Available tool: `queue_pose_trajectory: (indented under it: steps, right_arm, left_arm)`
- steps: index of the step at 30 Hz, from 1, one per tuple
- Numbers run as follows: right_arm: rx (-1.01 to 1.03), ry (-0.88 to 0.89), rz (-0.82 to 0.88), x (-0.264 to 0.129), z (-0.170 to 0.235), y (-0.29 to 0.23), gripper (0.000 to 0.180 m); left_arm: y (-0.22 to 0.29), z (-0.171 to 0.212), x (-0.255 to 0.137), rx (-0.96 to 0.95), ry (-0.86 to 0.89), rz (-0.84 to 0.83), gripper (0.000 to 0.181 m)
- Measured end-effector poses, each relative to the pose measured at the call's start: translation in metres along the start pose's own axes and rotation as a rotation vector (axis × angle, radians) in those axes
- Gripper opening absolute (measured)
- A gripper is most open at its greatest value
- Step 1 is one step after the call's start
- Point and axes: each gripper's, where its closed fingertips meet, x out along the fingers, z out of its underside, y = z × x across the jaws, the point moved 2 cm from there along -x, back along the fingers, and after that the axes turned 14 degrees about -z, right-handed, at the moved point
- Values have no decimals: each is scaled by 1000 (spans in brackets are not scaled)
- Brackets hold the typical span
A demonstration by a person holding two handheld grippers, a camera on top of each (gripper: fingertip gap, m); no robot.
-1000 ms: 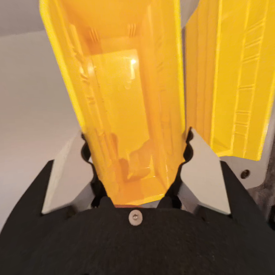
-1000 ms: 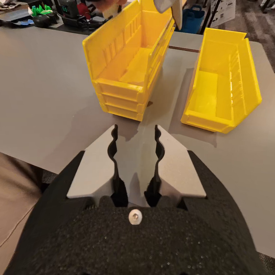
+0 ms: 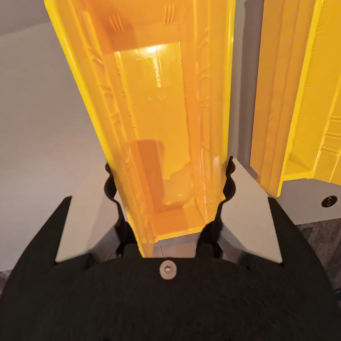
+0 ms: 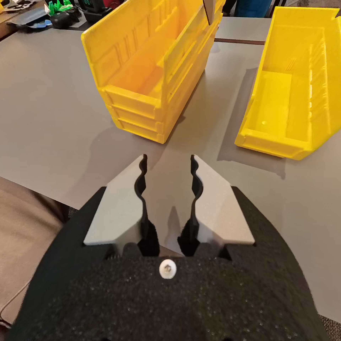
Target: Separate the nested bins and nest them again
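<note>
On the grey counter (image 4: 46,88) stand two groups of yellow bins: a nested stack (image 4: 147,88) on the left and a single bin (image 4: 295,96) to its right, well apart, with a bare strip of counter between them. Three stepped front lips show on the stack, so at least three bins sit nested there. All are long, narrow, glossy moulded plastic with ribbed side walls and open tops.

The left claw (image 3: 168,186) reaches in from the far end of the stack, its grey fingers (image 3: 245,212) spread wide on either side of the inner bin's end. Whether they actually press on its walls cannot be told. One fingertip of it shows in the right wrist view at the stack's far right wall.

The right claw (image 4: 168,160) hovers over bare counter in front of the stack, part open and holding nothing. Its fingers are matt grey with wavy black inner pads.

Clutter (image 4: 55,13) lies beyond the counter's far left edge.
</note>
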Motion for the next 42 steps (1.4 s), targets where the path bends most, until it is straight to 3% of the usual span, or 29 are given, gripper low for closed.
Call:
queue_pose_trajectory:
  steps: [5,9,19,25,31,37,42]
  right_arm:
    - [-10,-19,-1,1,2,0,47]
    - [-6,-15,-2,0,2,1,46]
    - [10,-18,-14,0,3,2,46]
    - [11,-28,-22,2,4,0,46]
    - [15,-30,-29,3,5,0,46]
    - [26,-23,-37,1,4,0,46]
    - [35,-11,-42,0,3,1,45]
  left_arm:
    - [-3,7,-3,57,-59,-41,124]
    - [-14,2,-8,81,-23,-119,107]
    - [-12,1,-6,44,-19,-125,115]
    - [-15,0,-10,74,-20,-134,94]
    - [-16,0,-16,81,-18,-146,88]
    - [-14,-6,-37,70,-2,-152,87]
    - [-25,-13,-79,64,30,-124,87]
